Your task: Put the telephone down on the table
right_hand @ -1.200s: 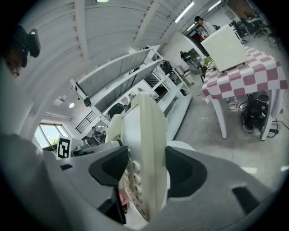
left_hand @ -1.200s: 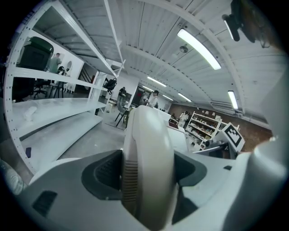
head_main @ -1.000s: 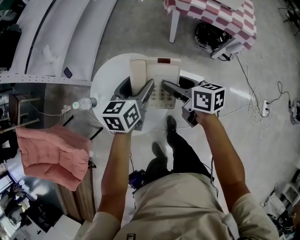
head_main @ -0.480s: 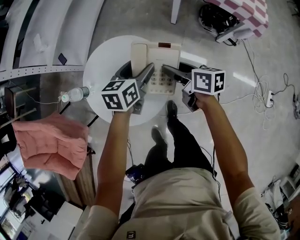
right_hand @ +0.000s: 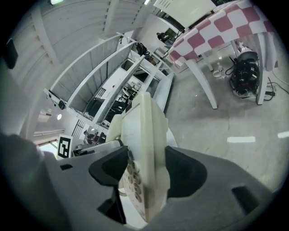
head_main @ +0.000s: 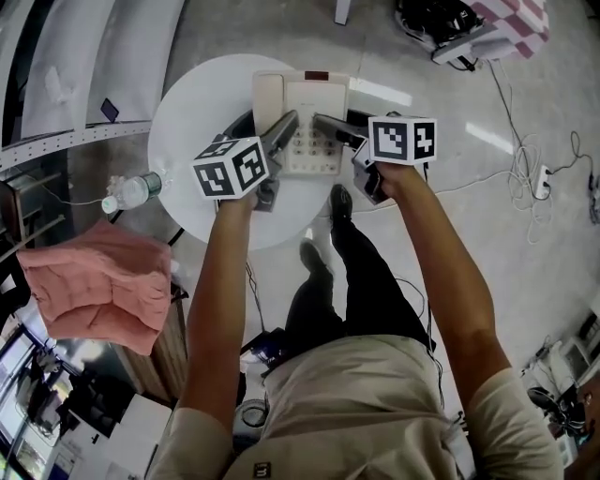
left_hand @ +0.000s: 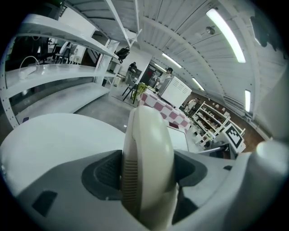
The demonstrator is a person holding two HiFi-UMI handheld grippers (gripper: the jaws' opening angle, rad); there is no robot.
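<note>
A cream telephone [head_main: 302, 120], handset on its left and keypad on its right, is held low over the round white table [head_main: 202, 103]; I cannot tell whether it touches. My left gripper [head_main: 267, 129] is shut on the handset side, and the handset [left_hand: 149, 162] fills the gap between its jaws. My right gripper [head_main: 342, 127] is shut on the keypad edge, where the buttons [right_hand: 132, 178] show between its jaws. The telephone's underside is hidden.
A plastic bottle [head_main: 129, 192] lies at the table's left edge. A pink cloth [head_main: 94, 291] hangs lower left beside white shelving [head_main: 56, 75]. A checkered table [head_main: 514, 17] and floor cables [head_main: 536, 192] are to the right. The person's shoes [head_main: 339, 202] stand by the table.
Both grippers have sunk together with the telephone toward the round table. Their grips look the same, and the table now sits fuller under the telephone.
</note>
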